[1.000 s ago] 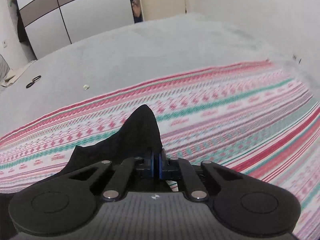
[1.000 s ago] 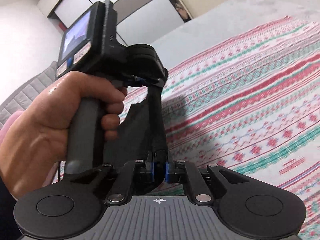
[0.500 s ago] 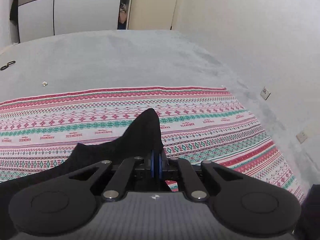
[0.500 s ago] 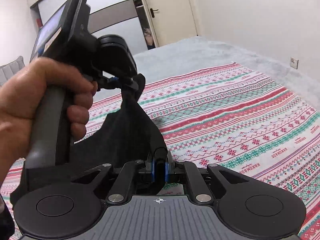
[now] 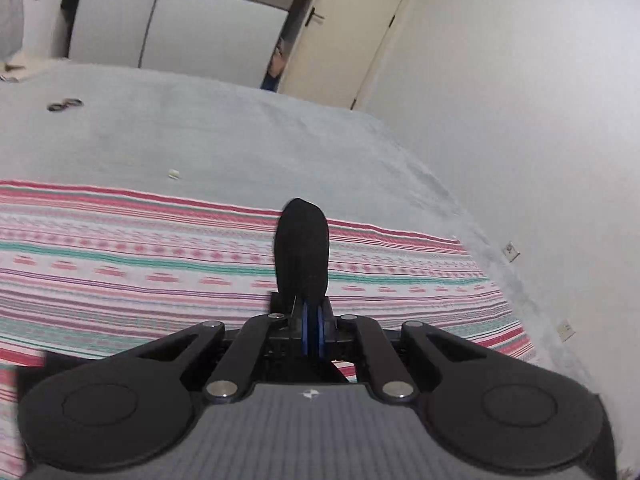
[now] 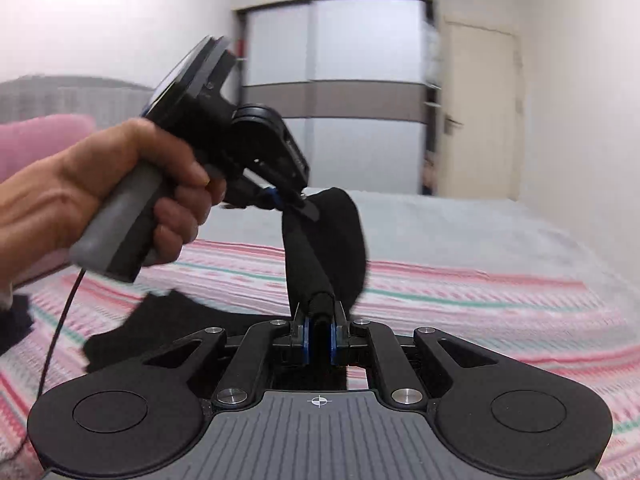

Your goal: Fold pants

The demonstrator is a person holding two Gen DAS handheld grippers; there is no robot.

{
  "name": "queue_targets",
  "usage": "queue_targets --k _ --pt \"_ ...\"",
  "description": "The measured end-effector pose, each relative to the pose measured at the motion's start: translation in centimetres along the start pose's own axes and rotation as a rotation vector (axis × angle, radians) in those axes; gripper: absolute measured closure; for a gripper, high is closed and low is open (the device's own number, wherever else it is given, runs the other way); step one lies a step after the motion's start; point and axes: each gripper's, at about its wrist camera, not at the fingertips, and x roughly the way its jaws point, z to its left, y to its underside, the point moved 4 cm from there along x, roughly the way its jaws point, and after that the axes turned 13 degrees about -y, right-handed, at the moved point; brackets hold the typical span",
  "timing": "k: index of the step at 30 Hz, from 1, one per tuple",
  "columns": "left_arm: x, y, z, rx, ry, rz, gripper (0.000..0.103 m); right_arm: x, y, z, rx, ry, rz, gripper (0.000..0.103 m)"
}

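The black pants [image 6: 324,248] hang in the air between both grippers, above a striped red, green and white blanket [image 6: 480,312]. My right gripper [image 6: 319,334] is shut on a rolled black edge of the pants. A taut band of cloth runs up from it to my left gripper [image 6: 298,204], which a hand [image 6: 100,188] holds at the upper left and which is shut on the cloth too. In the left wrist view the left gripper [image 5: 311,320] pinches a rounded black flap of the pants [image 5: 303,248] that sticks up ahead. More black cloth [image 6: 160,328] trails low at the left.
The blanket [image 5: 120,264] lies on a grey bed [image 5: 240,136]. A small dark ring-shaped object [image 5: 65,105] and a white scrap [image 5: 173,173] lie on the grey cover. A wall runs along the right, with a wardrobe [image 5: 180,28] and door [image 5: 348,32] behind. A pink pillow [image 6: 40,140] sits left.
Both grippers have risen and rolled, still holding the pants. The cloth in the left gripper has narrowed from a wide peak to an upright flap. The views have swung towards the wardrobe and door.
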Motion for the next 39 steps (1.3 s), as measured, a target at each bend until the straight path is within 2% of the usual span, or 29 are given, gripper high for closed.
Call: queue_targets --k 6,12,15,17,20,22,28,34,39 --pt "-1.8 2.4 6.4 -0.024 -0.054 -0.028 0.075 2.2 0.3 6.5 -0.105 -0.130 0.018 0.094" --pt "-0.4 6.9 12.9 -0.131 -0.102 0.032 0.075 4.5 2.5 14.9 -0.256 -0.228 0.136 0.094" --pt "-0.1 7.8 14.9 -0.169 -0.092 0.012 0.075 5.9 3.9 17.1 -0.292 -0.249 0.190 0.094" --pt "0.5 7.4 15.0 -0.185 -0.091 0.029 0.075 6.8 4.2 17.9 -0.276 -0.255 0.212 0.094" --pt "-0.4 6.3 15.1 -0.143 -0.079 -0.026 0.075 7.5 3.9 18.3 -0.243 -0.264 0.198 0.094" --pt "-0.2 6.1 15.3 -0.129 -0.074 -0.030 0.075 7.7 3.8 18.5 -0.243 -0.268 0.178 0.094" --pt "2.1 8.1 17.1 -0.130 -0.115 0.039 0.075 9.6 5.3 19.6 -0.255 -0.277 0.231 0.094" --pt "2.6 7.5 17.8 -0.164 -0.116 0.028 0.075 11.0 5.3 20.0 -0.225 -0.286 0.227 0.094" --pt "3.3 8.0 18.2 -0.160 -0.146 0.052 0.074 11.7 5.5 19.8 -0.158 -0.302 0.244 0.093"
